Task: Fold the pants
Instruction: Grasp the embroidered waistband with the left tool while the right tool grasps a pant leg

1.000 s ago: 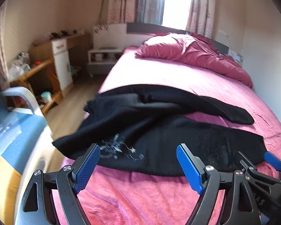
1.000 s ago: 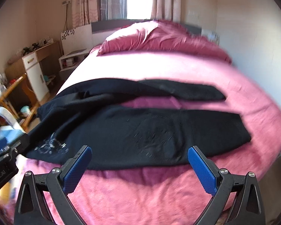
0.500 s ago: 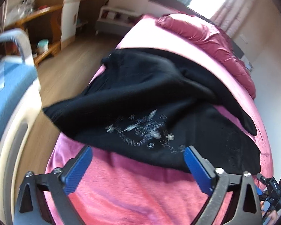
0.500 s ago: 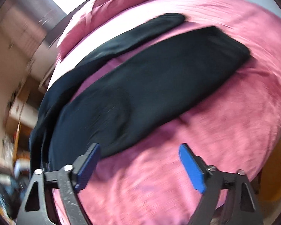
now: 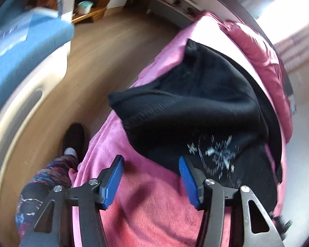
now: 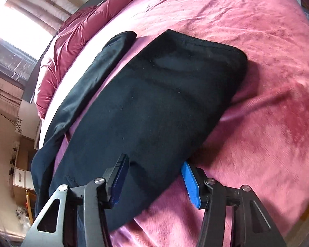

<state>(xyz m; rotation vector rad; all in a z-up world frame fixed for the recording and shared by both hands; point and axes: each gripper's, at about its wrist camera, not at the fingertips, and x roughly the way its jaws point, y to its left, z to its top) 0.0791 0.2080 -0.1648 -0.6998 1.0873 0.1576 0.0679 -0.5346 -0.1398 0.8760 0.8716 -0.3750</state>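
Pants of soft black knit fabric point(image 6: 154, 107) lie spread out on the bed, both legs still apart and nothing folded over yet, so the task looks to be at its very start. In the right wrist view the nearer leg stretches ahead of the right hand-held gripper point(image 6: 154, 177), its hem at the far end, while the second leg point(image 6: 88, 82) runs alongside it further off, a strip of bedding showing between them. The near edge of that leg sits between the right hand-held gripper's blue fingers, which are closing, though the pads do not yet appear to press the cloth. In the left wrist view the waist end, with a pale printed motif point(image 5: 214, 156), lies just ahead and to the right of the left hand-held gripper point(image 5: 150, 177); its jaws are closing too, with only bedding between them. By my reading, grasping, laying one leg on the other and folding lengthwise all remain. Under everything is the pink plush bedspread point(image 6: 257, 123), with a crumpled dark red quilt point(image 6: 72, 33) beyond. A wooden floor point(image 5: 96, 61) and a person's dark shoe point(image 5: 74, 135) lie left of the left hand-held gripper.
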